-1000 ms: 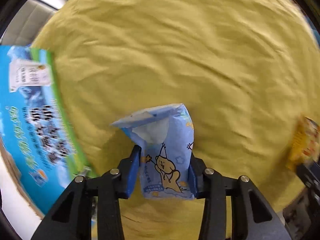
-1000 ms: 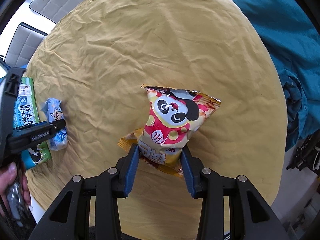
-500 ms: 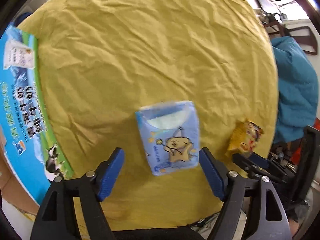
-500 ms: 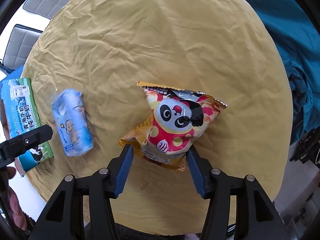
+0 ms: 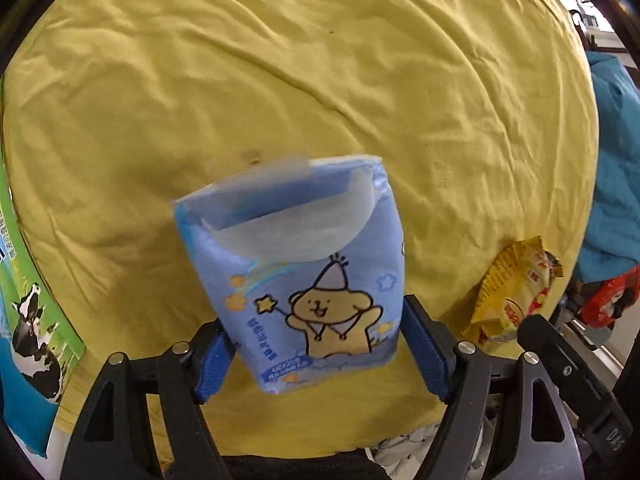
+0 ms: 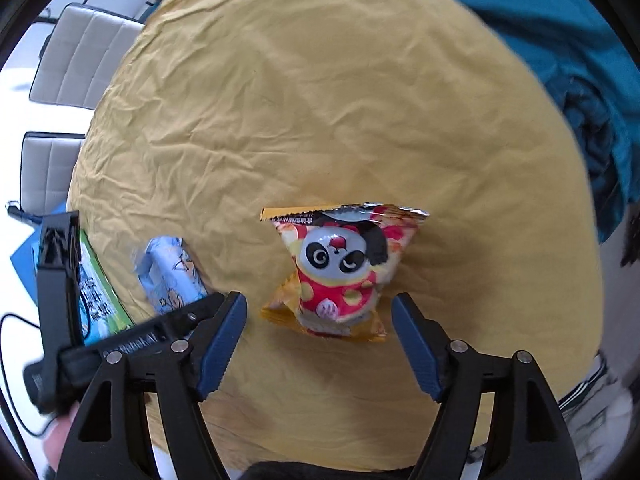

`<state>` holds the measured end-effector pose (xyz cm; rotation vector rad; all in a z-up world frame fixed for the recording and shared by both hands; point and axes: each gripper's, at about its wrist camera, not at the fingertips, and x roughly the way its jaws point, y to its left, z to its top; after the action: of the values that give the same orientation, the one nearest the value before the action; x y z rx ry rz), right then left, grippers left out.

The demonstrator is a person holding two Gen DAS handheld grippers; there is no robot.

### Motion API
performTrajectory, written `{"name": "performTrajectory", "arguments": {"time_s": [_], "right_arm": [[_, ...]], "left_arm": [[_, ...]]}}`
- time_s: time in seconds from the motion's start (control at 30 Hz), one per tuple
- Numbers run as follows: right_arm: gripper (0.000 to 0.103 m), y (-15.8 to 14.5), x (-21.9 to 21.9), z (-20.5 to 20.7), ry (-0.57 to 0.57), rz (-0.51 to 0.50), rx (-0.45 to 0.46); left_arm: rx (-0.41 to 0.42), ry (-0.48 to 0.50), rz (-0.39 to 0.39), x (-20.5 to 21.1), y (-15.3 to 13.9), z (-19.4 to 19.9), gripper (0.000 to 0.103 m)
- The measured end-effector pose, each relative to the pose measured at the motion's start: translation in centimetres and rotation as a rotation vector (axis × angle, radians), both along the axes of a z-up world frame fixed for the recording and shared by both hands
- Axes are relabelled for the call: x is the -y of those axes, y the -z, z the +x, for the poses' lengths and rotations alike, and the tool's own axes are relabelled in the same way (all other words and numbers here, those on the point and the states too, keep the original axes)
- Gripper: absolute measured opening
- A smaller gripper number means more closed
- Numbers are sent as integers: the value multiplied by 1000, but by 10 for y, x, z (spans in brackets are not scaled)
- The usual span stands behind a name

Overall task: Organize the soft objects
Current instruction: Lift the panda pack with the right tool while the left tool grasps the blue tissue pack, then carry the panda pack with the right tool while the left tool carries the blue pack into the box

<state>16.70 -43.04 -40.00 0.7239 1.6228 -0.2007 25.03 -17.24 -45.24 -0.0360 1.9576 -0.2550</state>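
Observation:
A blue tissue pack (image 5: 304, 280) with a yellow cartoon dog sits between the fingers of my left gripper (image 5: 316, 352), which is shut on its lower sides. It also shows in the right wrist view (image 6: 172, 276), beside the left gripper's body. A red and yellow panda snack bag (image 6: 340, 276) lies on the yellow cloth (image 6: 320, 100), just ahead of my right gripper (image 6: 320, 340). The right jaws stand wide apart and touch nothing. The snack bag shows at the right in the left wrist view (image 5: 516, 292).
A blue and green milk carton box (image 5: 24, 320) lies at the table's left edge, also in the right wrist view (image 6: 96, 300). A teal cloth (image 6: 560, 60) lies beyond the table's right side. Grey chairs (image 6: 80, 64) stand at the far left.
My left gripper opened and let the tissue pack lie, then closed on it again. My right gripper let go of the snack bag and opened wide.

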Motion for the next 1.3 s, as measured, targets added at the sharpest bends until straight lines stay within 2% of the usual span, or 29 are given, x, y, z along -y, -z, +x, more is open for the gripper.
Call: {"name": "performTrajectory", "arguments": {"time_s": [0.2,0.23,0.27,0.3,0.33,0.6,0.9,1.13,1.3], "right_arm": [[75,29,-8,6,41,35,-40],[73,33,-9,7,44,30,-46],[62,36,-10,7,48,25,-51],[51,39,-11,7,44,17,-58],[48,41,-12,7,37,0,-65],[41,39,-33,9,-49,-92,-52],[36,19,-67,11,-144,-157,-1],[35,-14,-85,13,-188,-183,64],[35,-46,-97,15,-220,-188,125]], "left_arm": [[68,30,23,5,8,-1,74],[83,31,22,6,6,-1,68],[99,34,29,8,4,-1,61],[116,38,31,8,2,-1,59],[131,40,28,8,1,-2,57],[264,120,71,27,-17,-15,51],[387,151,54,27,-60,-29,51],[472,129,-2,-6,-123,-41,51],[523,99,-30,-30,-149,-42,51]]}}
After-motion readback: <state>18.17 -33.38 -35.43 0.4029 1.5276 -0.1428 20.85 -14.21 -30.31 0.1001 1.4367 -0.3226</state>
